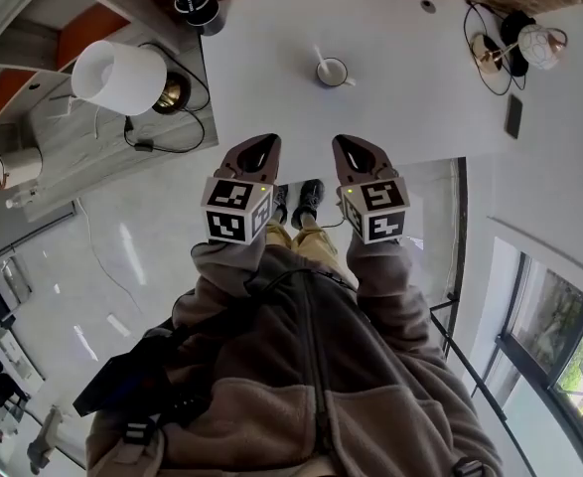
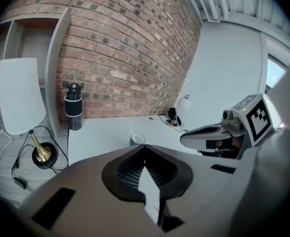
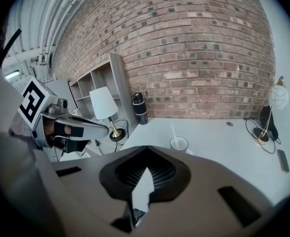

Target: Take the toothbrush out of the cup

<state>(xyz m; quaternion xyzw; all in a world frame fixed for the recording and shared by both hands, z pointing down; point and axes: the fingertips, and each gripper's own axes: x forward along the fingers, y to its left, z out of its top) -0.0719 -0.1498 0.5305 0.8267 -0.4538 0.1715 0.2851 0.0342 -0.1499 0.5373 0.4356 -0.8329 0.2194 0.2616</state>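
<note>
- Left gripper: jaws pressed together at the tips, with nothing between them. It is held low in front of the person's torso at the end of a brown fleece sleeve. It points forward, with its tips over the near edge of the table.
- Right gripper: jaws likewise closed tip to tip and empty. It is held level with the left gripper and just beside it, the two apart and roughly parallel. Both point toward the brick wall.
- Cup: white, upright on the white table, handle turned to the person's right. It stands well ahead of both grippers, roughly on the line between them. Neither gripper touches it.
- Toothbrush: pale and thin, standing inside the cup and leaning over the rim toward the person's left.
- Black bottle: upright at the far left corner of the table, against the wall.
- Shade lamp: white shade and brass base on the grey surface left of the table, with a black cable trailing beside it.
- Globe lamp: stands at the table's far right, ringed by a loop of black cable.
- Dark flat slab: lies near the table's right edge, well apart from the cup.
</note>
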